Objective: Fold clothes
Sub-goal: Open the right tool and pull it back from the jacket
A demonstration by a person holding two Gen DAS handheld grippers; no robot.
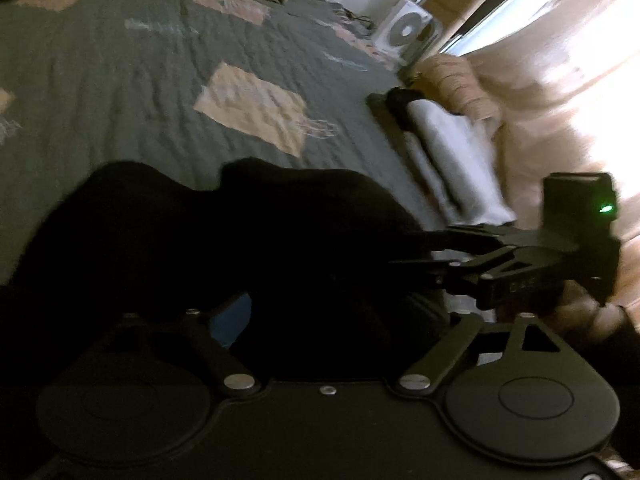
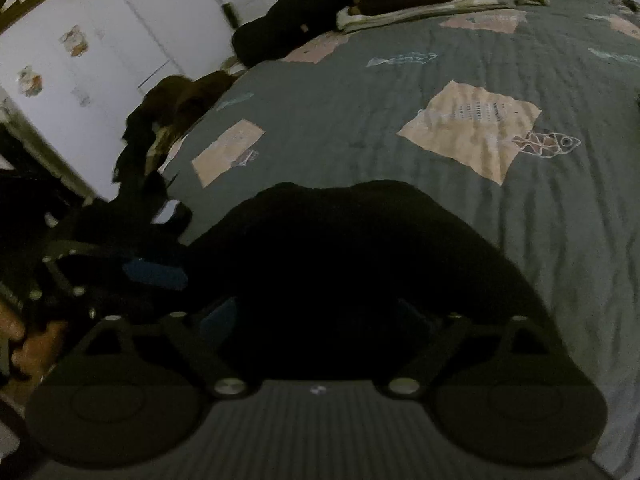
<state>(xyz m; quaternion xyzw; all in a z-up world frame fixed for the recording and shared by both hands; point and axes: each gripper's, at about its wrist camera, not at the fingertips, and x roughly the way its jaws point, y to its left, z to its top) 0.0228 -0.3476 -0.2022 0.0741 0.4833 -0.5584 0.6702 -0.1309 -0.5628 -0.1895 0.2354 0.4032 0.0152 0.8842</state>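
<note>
Both my tools, the left tool point(image 1: 320, 312) and right tool point(image 2: 316, 312), stood wide open and empty over the black garment point(image 2: 352, 248) on the bed point(image 2: 400, 120), a fold just released, so next I needed a fresh edge to grip.

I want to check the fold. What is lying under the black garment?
The black garment lies on the grey-green quilt with fish patches. The quilt shows all around it, but what lies beneath the cloth itself is covered and too dark to see.
</note>
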